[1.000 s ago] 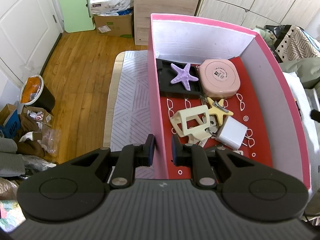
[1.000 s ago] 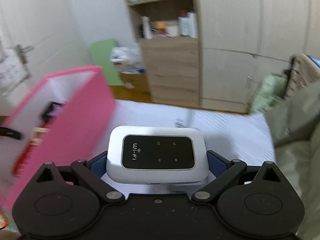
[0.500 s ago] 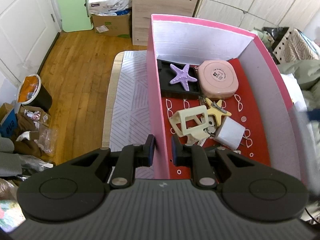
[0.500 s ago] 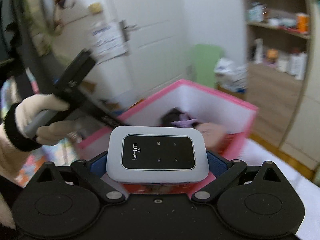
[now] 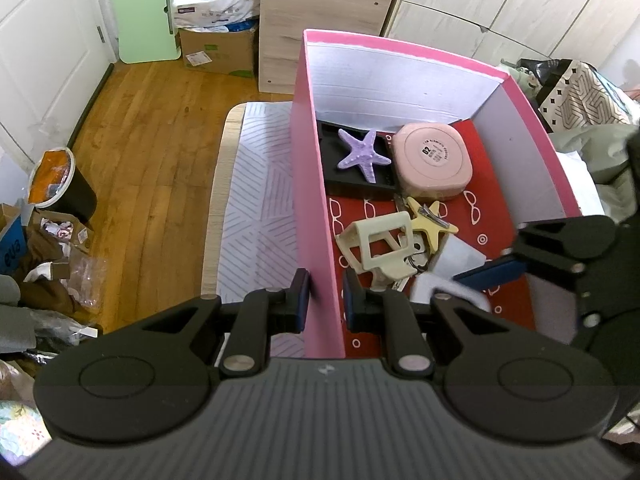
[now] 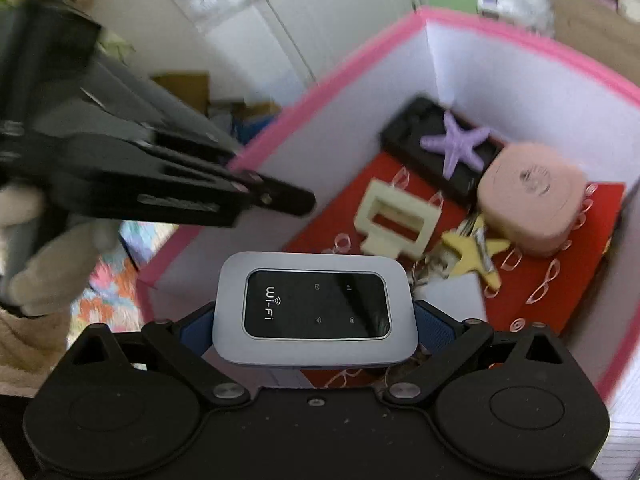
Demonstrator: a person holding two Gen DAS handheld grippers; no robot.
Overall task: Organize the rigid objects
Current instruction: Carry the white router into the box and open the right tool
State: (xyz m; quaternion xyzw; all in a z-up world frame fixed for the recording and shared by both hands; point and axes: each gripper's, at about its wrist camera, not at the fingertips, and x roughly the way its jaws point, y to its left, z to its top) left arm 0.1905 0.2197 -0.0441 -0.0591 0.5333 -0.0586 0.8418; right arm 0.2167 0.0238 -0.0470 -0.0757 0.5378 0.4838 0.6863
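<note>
Over the box: right gripper [image 6: 316,320] clamped on Wi-Fi router [image 6: 316,308]
Left wall: left gripper [image 5: 326,300] pinching pink box [image 5: 316,216]
Box floor: purple starfish [image 5: 364,154], pink case [image 5: 432,164]

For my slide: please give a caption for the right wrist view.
Right gripper carries a Wi-Fi router over the pink box.

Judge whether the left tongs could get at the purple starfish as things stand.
Probably not right now: the left tongs are clamped on the pink box's wall. The purple starfish lies uncovered on the black tray beyond, so they would need to let go first.
</note>
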